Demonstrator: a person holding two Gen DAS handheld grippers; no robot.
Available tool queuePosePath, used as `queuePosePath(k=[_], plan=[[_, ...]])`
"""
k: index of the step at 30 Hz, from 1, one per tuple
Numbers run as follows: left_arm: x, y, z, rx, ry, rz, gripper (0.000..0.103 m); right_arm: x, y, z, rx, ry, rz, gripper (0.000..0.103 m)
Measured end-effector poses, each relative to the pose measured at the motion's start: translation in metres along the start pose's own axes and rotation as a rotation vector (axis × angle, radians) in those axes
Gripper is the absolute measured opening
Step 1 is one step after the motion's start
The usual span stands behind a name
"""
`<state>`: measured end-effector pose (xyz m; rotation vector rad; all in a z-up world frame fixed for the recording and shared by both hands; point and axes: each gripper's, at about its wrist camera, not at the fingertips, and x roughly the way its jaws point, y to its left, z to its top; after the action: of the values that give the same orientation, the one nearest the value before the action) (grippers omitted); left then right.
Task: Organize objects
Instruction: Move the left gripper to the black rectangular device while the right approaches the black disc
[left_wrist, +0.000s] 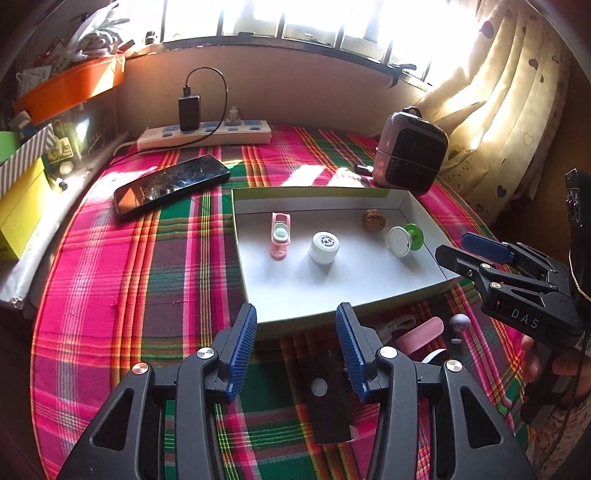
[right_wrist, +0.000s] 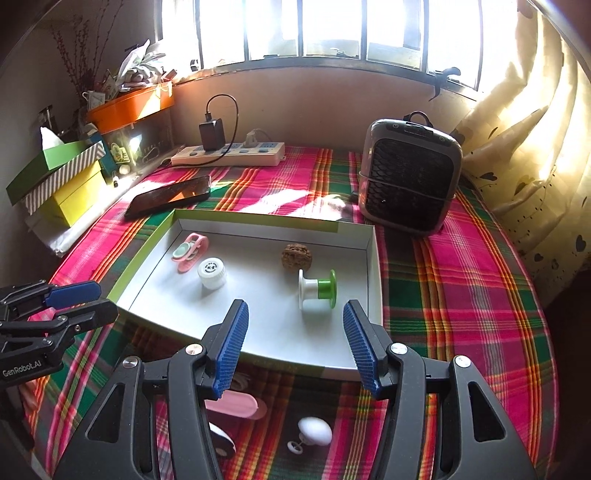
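Both tongs stand apart and empty: left gripper (left_wrist: 295, 345), right gripper (right_wrist: 295, 345). In the tray (right_wrist: 373, 273) the spool (right_wrist: 317, 289) lies on its side, axis pointing across. The pink clip (right_wrist: 190, 252) lies lengthwise toward the window, beside the jar (right_wrist: 211, 272); walnut (right_wrist: 294, 256) behind the spool.

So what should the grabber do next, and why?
Probably lower the open, empty right gripper onto the white mushroom-shaped piece just below it. Four small things already lie in the white tray, while this one sits outside on the plaid cloth.
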<state>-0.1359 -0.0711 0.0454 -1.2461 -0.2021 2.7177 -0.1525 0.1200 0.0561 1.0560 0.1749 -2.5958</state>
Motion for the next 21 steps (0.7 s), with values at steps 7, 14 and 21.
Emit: queuePosePath(k=[7, 14, 21], plan=[[-0.003, -0.006, -0.019, 0.002, 0.029, -0.051, 0.045, -0.012, 0.002, -0.014, 0.009, -0.012, 0.018, 0.059], [-0.002, -0.018, -0.034, 0.037, 0.059, -0.066, 0.045, -0.02, 0.003, -0.028, 0.016, -0.013, 0.03, 0.06], [0.003, -0.025, -0.044, 0.051, 0.084, -0.052, 0.046, -0.025, 0.004, -0.041, 0.02, -0.005, 0.035, 0.06]])
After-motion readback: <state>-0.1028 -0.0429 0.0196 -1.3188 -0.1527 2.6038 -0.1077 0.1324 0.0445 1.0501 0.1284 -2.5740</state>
